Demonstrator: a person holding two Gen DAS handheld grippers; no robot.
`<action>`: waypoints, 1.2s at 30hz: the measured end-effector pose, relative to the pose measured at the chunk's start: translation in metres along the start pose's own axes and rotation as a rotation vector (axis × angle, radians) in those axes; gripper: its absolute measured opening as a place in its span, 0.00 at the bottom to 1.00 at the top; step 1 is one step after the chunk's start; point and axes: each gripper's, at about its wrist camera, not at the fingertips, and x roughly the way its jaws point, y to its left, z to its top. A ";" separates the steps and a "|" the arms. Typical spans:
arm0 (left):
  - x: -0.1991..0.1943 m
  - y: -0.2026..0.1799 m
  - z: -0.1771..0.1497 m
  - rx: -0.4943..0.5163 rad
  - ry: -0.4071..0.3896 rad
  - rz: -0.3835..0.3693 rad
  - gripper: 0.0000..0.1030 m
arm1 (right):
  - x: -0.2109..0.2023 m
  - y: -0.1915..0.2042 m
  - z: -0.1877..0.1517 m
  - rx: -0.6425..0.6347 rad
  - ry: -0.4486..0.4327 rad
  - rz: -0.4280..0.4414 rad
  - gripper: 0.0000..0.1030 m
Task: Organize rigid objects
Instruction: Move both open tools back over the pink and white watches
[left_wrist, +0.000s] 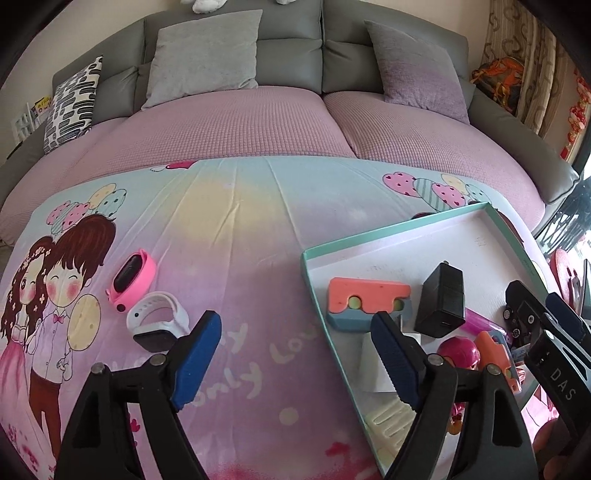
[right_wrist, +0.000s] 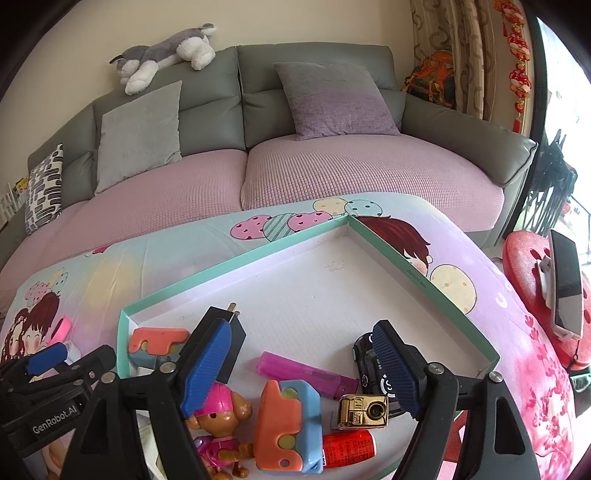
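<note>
A shallow teal-rimmed box lid (left_wrist: 373, 230) (right_wrist: 236, 256) lies on the cartoon-print cloth and holds several toys. Inside are an orange-and-blue block toy (left_wrist: 365, 299) (right_wrist: 288, 432), a black charger (left_wrist: 441, 301), a magenta tube (right_wrist: 306, 373), a pink-helmet figure (right_wrist: 221, 417), a gold toy camera (right_wrist: 364, 411) and a black toy car (right_wrist: 365, 362). A pink watch (left_wrist: 131, 278) and a white watch (left_wrist: 159, 325) lie on the cloth left of the box. My left gripper (left_wrist: 295, 354) is open and empty above the cloth beside the box's left wall. My right gripper (right_wrist: 303, 369) is open and empty over the toys.
A grey sofa (left_wrist: 288, 44) with a pink cover and cushions stands behind the table. A red stool (right_wrist: 535, 295) with a phone on a stand (right_wrist: 565, 284) is at the right. A plush dog (right_wrist: 166, 51) lies on the sofa back.
</note>
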 end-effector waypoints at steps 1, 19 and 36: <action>0.001 0.002 0.000 -0.004 0.002 0.005 0.85 | 0.000 0.001 0.000 -0.004 0.001 -0.002 0.81; 0.019 0.029 -0.006 -0.126 0.088 0.042 0.92 | 0.002 0.011 -0.002 -0.052 0.001 -0.013 1.00; -0.006 0.108 -0.012 -0.269 0.046 0.247 0.92 | -0.009 0.084 -0.012 -0.177 -0.017 0.157 1.00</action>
